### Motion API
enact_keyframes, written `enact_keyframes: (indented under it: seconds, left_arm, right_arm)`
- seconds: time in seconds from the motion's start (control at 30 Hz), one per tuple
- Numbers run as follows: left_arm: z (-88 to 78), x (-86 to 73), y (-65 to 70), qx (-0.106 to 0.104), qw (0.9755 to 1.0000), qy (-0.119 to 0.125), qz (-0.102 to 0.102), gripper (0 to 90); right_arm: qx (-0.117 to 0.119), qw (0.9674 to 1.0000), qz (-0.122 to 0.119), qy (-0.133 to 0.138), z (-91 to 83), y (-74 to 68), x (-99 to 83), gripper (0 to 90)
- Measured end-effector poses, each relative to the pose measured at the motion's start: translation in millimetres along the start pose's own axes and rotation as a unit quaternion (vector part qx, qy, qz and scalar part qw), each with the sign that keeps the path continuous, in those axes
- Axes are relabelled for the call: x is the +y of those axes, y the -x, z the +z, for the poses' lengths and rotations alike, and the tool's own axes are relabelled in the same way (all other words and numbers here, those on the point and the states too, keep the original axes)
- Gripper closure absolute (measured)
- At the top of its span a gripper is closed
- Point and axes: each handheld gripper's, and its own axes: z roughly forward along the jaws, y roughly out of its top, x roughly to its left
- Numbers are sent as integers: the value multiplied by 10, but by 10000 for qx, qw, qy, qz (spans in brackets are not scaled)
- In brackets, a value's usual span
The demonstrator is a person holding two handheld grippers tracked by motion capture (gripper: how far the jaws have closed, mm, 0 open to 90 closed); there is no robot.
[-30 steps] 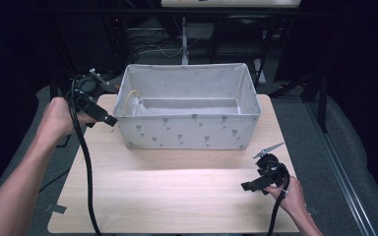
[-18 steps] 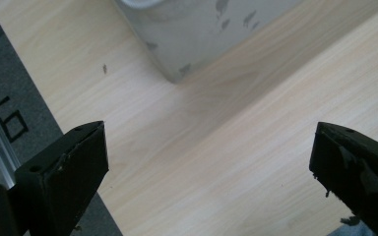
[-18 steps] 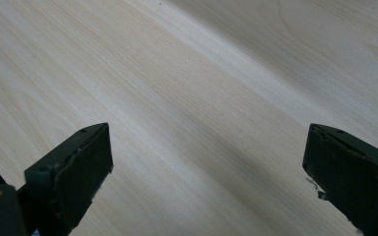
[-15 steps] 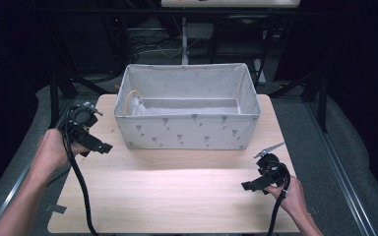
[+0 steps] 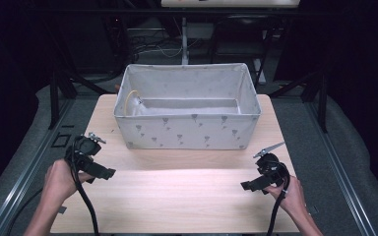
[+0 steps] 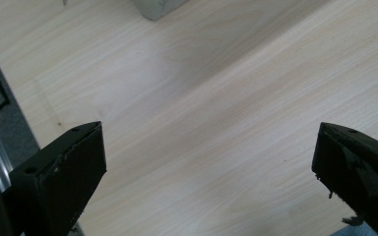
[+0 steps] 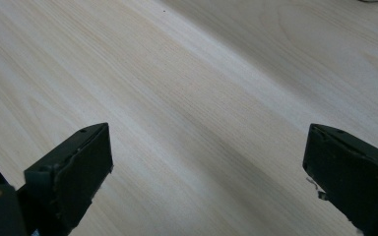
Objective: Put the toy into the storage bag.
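Note:
A grey fabric bin with a small printed pattern stands at the back middle of the light wooden table. Something thin and yellowish curves along its inner left wall. My left gripper hovers over the table's left edge, held in a hand, its jaws wide open with bare wood between them. My right gripper sits near the front right of the table, also open over bare wood. A corner of the bin shows at the top of the left gripper view.
Black cables trail from both grippers toward the front edge. Dark metal frame rails run along both sides of the table over grey floor. Black stand legs rise behind the table.
My left gripper has drawn back from beside the bin's left wall to the table's left front area. The right gripper has stayed in place.

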Motion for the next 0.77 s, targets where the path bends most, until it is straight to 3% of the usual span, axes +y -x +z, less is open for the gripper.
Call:
enact_keyframes:
  seconds: [0.2,0.37,0.57,0.77]
  left_arm:
    - [333,-208,76,-243,9994,-161,-177,1]
    - [521,-314,87,-260,9989,-349,-201,1]
    - [669,-431,36,-316,9983,-375,-325,1]
    - [683,-473,19,-301,9986,-275,-350,1]
  right_arm:
    - [-12,10000,0,-30,4,-3,0,45]
    - [-6,10000,-31,-93,15,10,-4,45]
    - [27,10000,10,-89,18,24,-18,45]
    - [128,9999,30,-21,29,35,-23,44]
